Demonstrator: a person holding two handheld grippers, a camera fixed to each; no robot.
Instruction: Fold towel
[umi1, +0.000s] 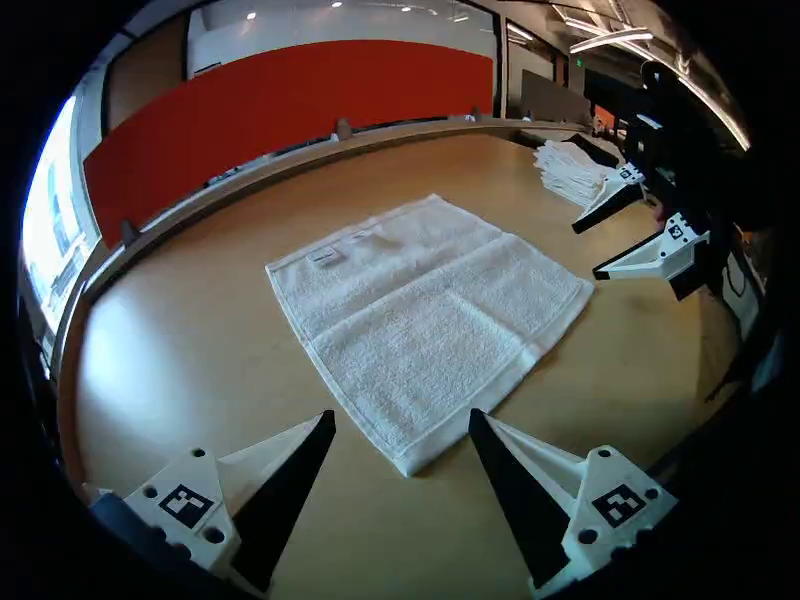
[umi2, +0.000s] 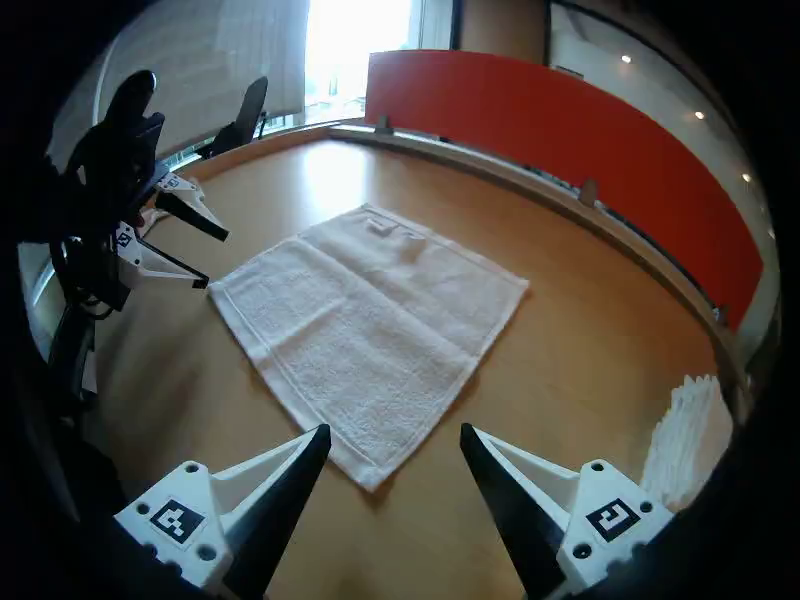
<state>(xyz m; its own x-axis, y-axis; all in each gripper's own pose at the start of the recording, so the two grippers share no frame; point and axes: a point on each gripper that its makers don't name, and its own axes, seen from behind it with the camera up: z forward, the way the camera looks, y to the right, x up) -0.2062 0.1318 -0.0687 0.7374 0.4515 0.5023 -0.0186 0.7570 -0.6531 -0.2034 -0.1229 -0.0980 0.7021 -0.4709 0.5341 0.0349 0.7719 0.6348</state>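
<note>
Towel (umi1: 425, 320) placement is what your next move hangs on. It lies spread flat on the counter (umi1: 180, 340), turned diamond-wise to you, so each pair of tongs faces a corner rather than an edge.

Your left tongs (umi1: 400, 413) stand wide apart with nothing between them. The nearest corner of the cloth sits just ahead of the fingertips, in line with the gap. Your right tongs (umi2: 393, 428) are likewise spread and empty, with their own corner just ahead and centred.

In the left gripper view the right tongs hover off to the right, just beside the corner at that end. So the two corners you face are neighbours, joined by the one hem that runs between your hands, and that hem is the edge nearest you. The opposite hem, with the small label (umi1: 325, 255) close to it, lies well away toward the red panel (umi1: 300, 100).

Neither pair looks clearly nearer its corner. Through this lens the cloth looks close to square, so I cannot tell you which axis is longer. A faint crease (umi1: 400, 290) crosses it about midway, roughly parallel to the near hem.

My judgement is that no fold is made yet. The move calls for pinching both near corners together and carrying that hem straight over to the labelled one. The stack of folded towels (umi1: 570, 170) sits apart, beyond the right tongs.
</note>
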